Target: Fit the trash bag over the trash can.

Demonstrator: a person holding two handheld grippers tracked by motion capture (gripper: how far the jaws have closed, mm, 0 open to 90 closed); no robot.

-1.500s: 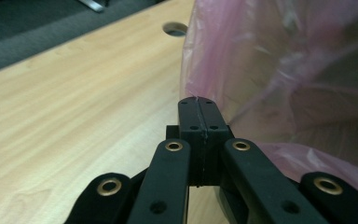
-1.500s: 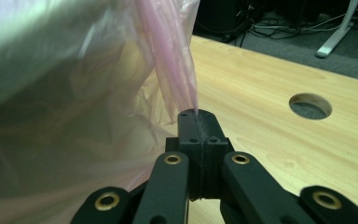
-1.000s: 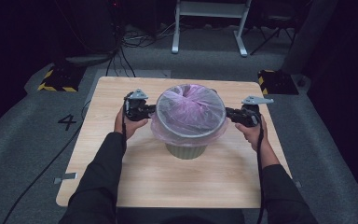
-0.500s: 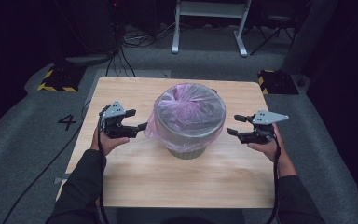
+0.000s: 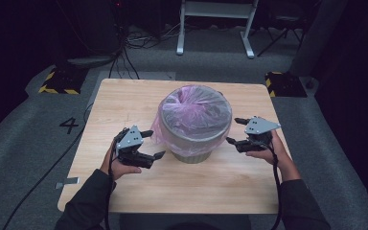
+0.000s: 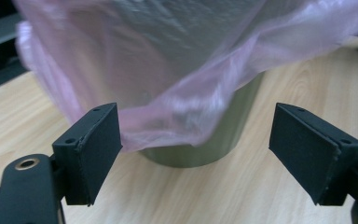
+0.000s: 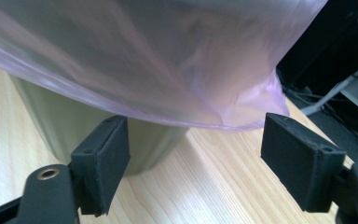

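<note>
A grey-green bin stands upright in the middle of the wooden table, lined with a thin pink bag whose edge is folded down over the rim. My left gripper is open just left of the bin's lower side, a short gap away. My right gripper is open just right of the bin. In the left gripper view the bag's hanging hem and the bin lie ahead of the open jaws. In the right gripper view the hem hangs above the open jaws over the bin's wall.
The table's front strip is bare wood. Beyond the far edge lie cables, a white stand's legs and yellow-black striped blocks on the grey floor.
Both grippers let go of the bag at the rim, drew outward and came down and toward the person. The bag's edge now hangs over the bin's rim.
</note>
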